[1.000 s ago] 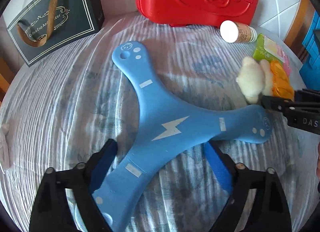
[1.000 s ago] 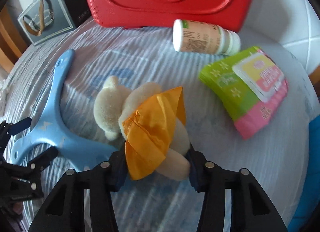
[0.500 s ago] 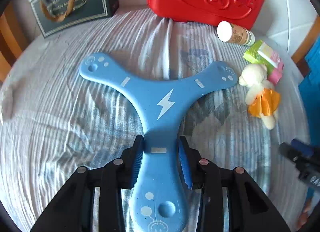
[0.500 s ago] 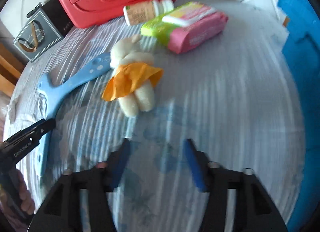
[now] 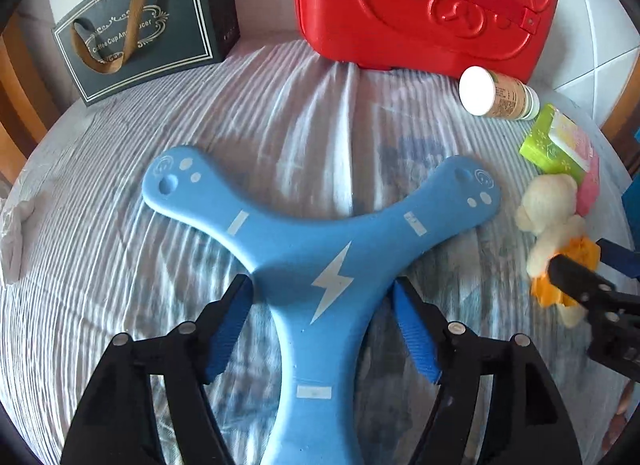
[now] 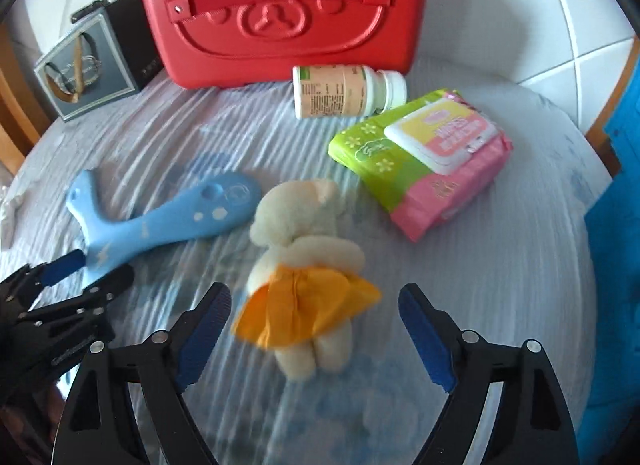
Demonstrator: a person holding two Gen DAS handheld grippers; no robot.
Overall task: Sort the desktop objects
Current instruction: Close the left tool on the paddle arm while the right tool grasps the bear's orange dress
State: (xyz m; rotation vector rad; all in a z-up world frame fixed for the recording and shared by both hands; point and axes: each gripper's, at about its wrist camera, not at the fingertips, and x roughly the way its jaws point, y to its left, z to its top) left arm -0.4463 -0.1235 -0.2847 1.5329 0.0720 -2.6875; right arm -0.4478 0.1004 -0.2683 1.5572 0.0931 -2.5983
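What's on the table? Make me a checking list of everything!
Surface: wrinkled striped cloth.
Job's things: blue boomerang; plush bear in orange skirt; bottle lying down; wipes pack.
Clutter: red case, dark gift bag at the back.
Grippers: left gripper open, straddling the boomerang; right gripper open around the bear.
Cables: nothing seen.
Surroundings: white tiles.
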